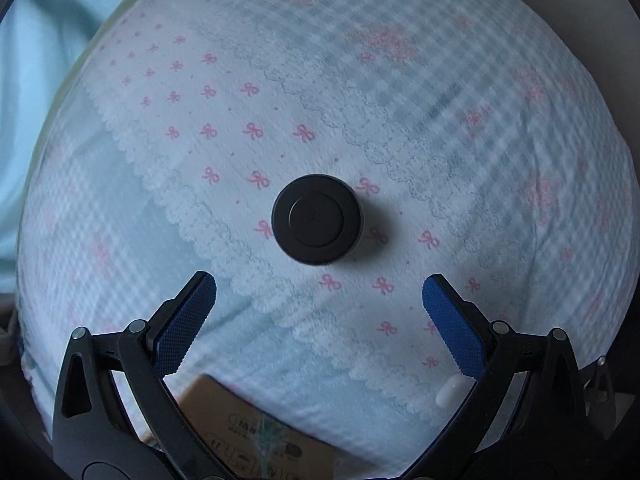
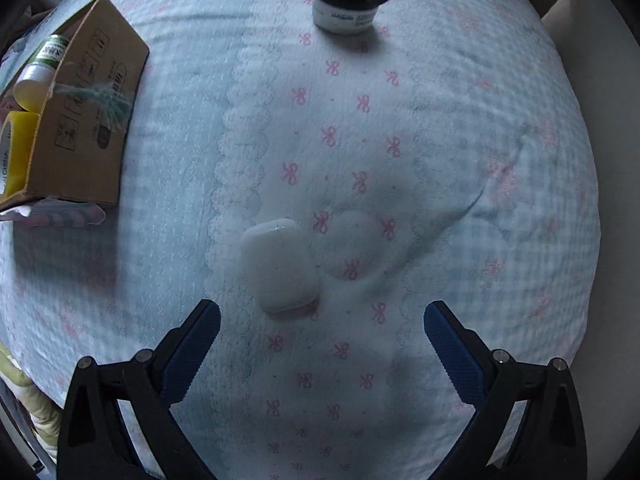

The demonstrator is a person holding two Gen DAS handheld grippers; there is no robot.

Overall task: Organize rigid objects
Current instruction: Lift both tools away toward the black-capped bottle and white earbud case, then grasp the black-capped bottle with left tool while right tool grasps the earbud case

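A small round jar with a black lid (image 1: 318, 220) stands on the patterned bedspread (image 1: 248, 92), straight ahead of my left gripper (image 1: 320, 292), which is open with nothing between its blue pads. In the right wrist view the same jar (image 2: 345, 6) shows its white side at the top, partly hidden by the left gripper above it. A white rounded case (image 2: 278, 266) lies on the bedspread (image 2: 440, 128), just ahead and slightly left of my right gripper (image 2: 322, 316), which stands open and empty. The case's corner (image 1: 450, 392) peeks out by the left gripper's right finger.
A cardboard box (image 2: 86, 112) sits at the left, holding a green-capped bottle (image 2: 50, 50), a yellow item (image 2: 18, 148) and others. Its side (image 1: 256, 432) shows between the left gripper's fingers. The bed's rounded edge runs along the right.
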